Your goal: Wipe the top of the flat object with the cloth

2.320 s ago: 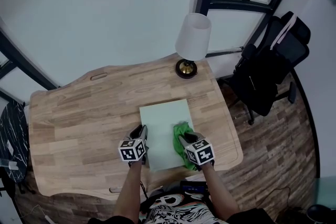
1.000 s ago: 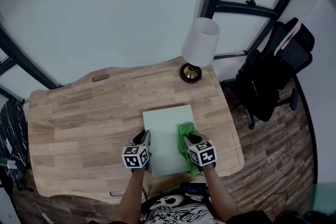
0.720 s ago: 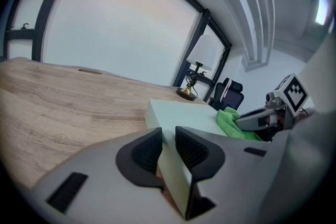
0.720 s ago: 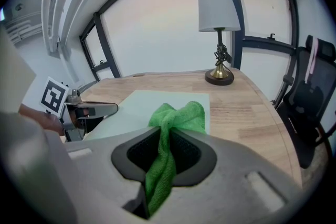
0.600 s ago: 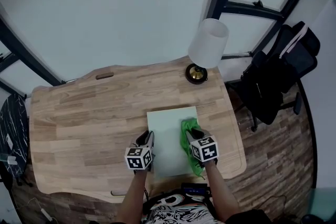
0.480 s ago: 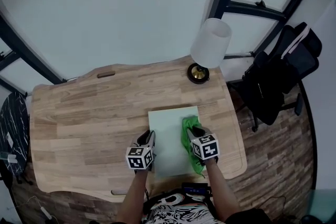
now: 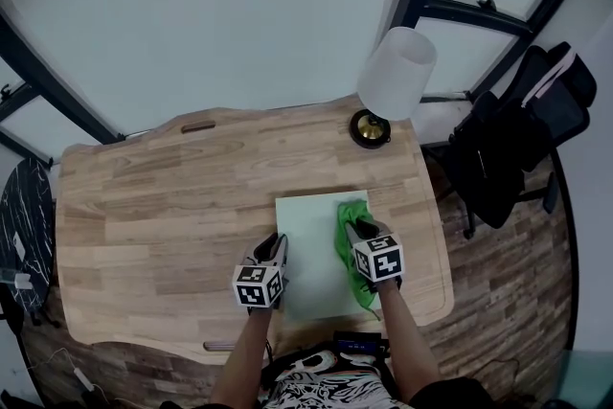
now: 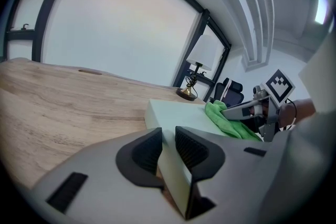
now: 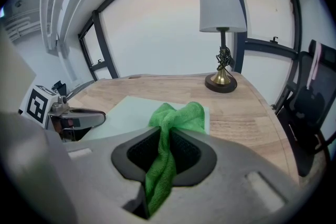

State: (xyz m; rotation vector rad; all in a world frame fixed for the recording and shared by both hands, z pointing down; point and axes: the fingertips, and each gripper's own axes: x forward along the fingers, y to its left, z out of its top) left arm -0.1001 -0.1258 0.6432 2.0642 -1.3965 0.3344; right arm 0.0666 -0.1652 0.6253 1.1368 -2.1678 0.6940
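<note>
Cloth (image 9: 178, 115) pinched in downtilted right gripper (image 7: 357, 226)

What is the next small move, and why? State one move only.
Probably drag the green cloth leftward across the pale flat board. The right gripper is shut on the cloth, which lies along the board's right edge, while the top toward the left gripper is bare. The left gripper clamps the board's left edge, so it should hold steady.
</note>
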